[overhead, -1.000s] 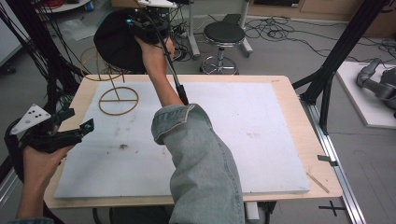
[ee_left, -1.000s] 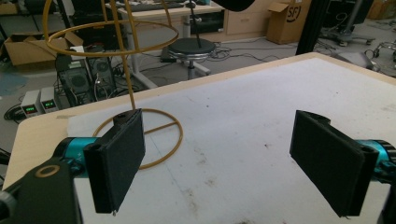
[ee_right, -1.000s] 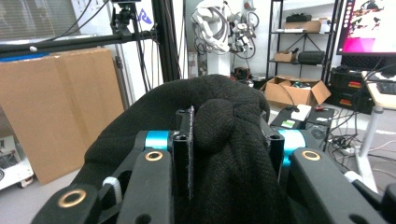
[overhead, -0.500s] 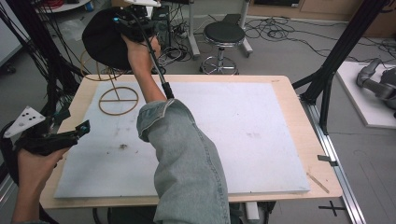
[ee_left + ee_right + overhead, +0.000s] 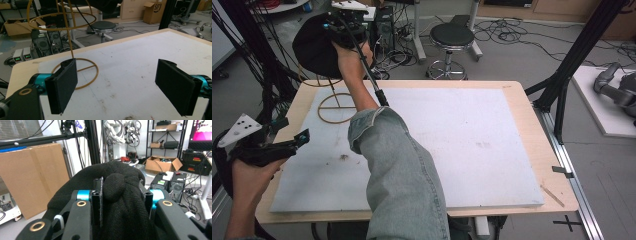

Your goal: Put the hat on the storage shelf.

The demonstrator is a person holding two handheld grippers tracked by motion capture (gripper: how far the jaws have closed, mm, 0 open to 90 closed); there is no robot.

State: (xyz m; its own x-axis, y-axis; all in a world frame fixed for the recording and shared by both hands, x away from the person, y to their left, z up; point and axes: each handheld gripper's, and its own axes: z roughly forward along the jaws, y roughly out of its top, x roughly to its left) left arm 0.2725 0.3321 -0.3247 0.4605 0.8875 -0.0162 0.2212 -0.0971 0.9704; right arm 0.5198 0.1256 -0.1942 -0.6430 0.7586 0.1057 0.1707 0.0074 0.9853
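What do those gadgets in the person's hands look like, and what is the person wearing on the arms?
Each gripper is black, with two flat black jaws on bright blue mounts and brass-ringed holes in the body. The left gripper carries a pale three-cornered plate with dark dots; the right gripper has one too, and trails a black cable. The right arm wears a faded denim sleeve.

Round stool (image 5: 452, 37) (black seat), floor cables (image 5: 532, 35), cardboard boxes (image 5: 162, 163)

Black knit hat (image 5: 314, 47); gold wire stand (image 5: 333, 106); white board (image 5: 462, 145) on a pale wood table (image 5: 517, 92). Faded blue denim sleeve (image 5: 402, 180).
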